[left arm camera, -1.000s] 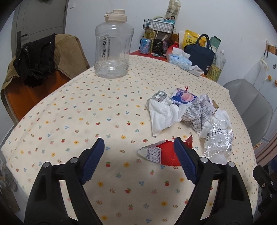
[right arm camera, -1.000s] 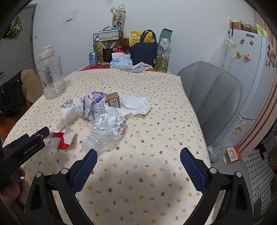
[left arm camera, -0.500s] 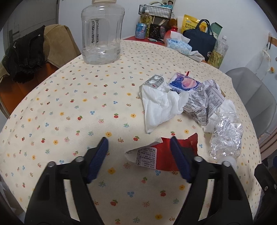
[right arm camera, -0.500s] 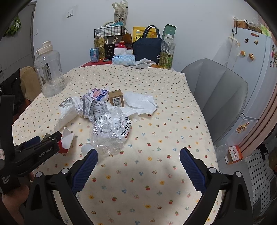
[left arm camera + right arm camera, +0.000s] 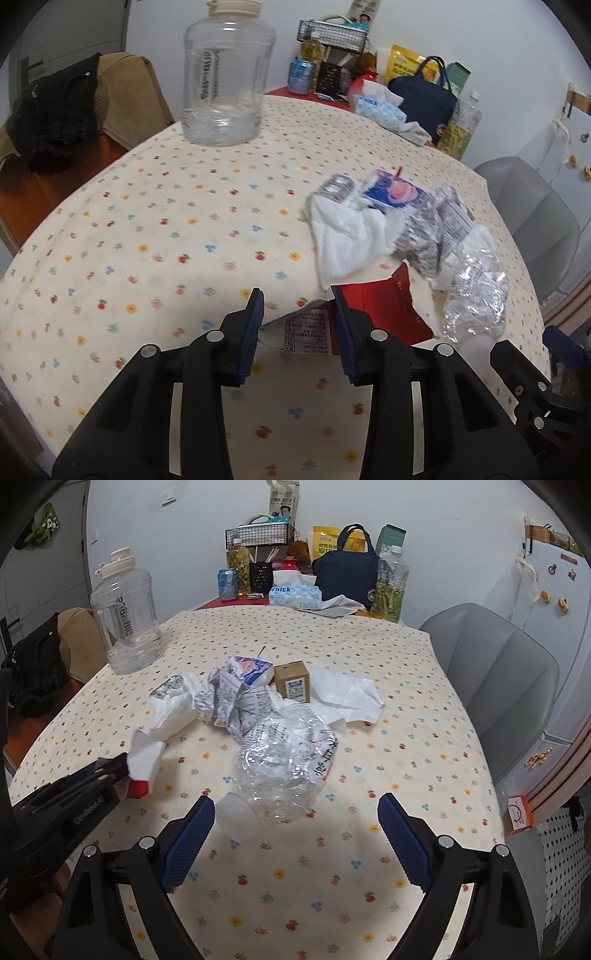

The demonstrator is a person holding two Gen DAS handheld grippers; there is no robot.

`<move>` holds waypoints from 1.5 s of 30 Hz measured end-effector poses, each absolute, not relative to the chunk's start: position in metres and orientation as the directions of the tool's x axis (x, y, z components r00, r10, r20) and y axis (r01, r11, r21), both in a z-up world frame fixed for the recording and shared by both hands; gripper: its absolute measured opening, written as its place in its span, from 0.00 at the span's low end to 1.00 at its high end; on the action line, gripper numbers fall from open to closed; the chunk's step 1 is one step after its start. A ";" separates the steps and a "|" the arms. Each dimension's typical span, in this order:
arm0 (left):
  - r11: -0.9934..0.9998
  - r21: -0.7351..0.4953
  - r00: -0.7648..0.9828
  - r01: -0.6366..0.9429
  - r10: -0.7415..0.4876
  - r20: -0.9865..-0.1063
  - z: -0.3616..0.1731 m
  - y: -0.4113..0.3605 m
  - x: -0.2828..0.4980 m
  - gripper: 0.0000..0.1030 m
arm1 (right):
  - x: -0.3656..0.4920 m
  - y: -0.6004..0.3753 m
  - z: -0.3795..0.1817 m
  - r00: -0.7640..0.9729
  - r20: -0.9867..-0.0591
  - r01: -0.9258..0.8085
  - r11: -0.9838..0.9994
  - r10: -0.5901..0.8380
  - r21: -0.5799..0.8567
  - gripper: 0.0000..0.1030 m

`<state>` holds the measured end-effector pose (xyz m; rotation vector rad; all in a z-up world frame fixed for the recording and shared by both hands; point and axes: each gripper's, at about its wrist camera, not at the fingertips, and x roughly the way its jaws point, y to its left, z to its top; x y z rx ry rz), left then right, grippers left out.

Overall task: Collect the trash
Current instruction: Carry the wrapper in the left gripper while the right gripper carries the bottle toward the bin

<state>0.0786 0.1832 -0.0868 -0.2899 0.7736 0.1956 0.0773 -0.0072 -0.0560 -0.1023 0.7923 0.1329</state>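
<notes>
A torn red and white wrapper (image 5: 376, 306) lies on the flowered tablecloth (image 5: 147, 229). Its white labelled end sits between the jaws of my left gripper (image 5: 295, 295), which are closing around it without squeezing it. In the right wrist view this gripper (image 5: 118, 764) is at the left, with the wrapper (image 5: 146, 755) at its tip. My right gripper (image 5: 295, 803) is wide open and narrowing slightly. A crushed clear bottle (image 5: 284, 760) lies just ahead of it, cap end near the left finger. Beyond are a tissue (image 5: 347, 236), crumpled printed paper (image 5: 236, 701), a blue carton (image 5: 391, 190) and a small brown box (image 5: 291, 679).
A big clear water jug (image 5: 125, 613) stands at the far left of the table. A tissue box (image 5: 295, 596), navy bag (image 5: 347, 572) and bottles crowd the back edge. A grey chair (image 5: 498, 672) is on the right, a chair with dark clothes (image 5: 62, 110) on the left.
The left jaws have drawn much closer together and now flank the wrapper's white end. The right gripper has moved forward and down toward the crushed bottle, staying wide.
</notes>
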 end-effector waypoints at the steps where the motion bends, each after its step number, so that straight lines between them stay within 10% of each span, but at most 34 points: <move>1: 0.939 -0.184 0.701 -0.289 0.077 -0.709 -0.086 0.187 0.078 0.36 | 0.078 -0.005 -0.057 0.693 -0.716 -0.161 0.986 0.084 -0.041 0.85; 9: 0.928 -0.163 0.686 -0.336 0.123 -0.717 -0.088 0.202 0.078 0.36 | 0.090 0.008 -0.073 0.680 -0.728 -0.178 0.983 0.086 -0.051 0.84; 13: 0.935 -0.148 0.684 -0.321 0.121 -0.719 -0.088 0.193 0.079 0.36 | 0.098 0.004 -0.082 0.644 -0.756 -0.185 0.983 0.114 -0.009 0.62; 45: 0.995 -0.088 0.756 -0.039 -0.028 -0.654 -0.038 0.027 0.088 0.36 | 0.036 -0.157 -0.015 0.779 -0.626 0.037 0.995 0.031 0.094 0.62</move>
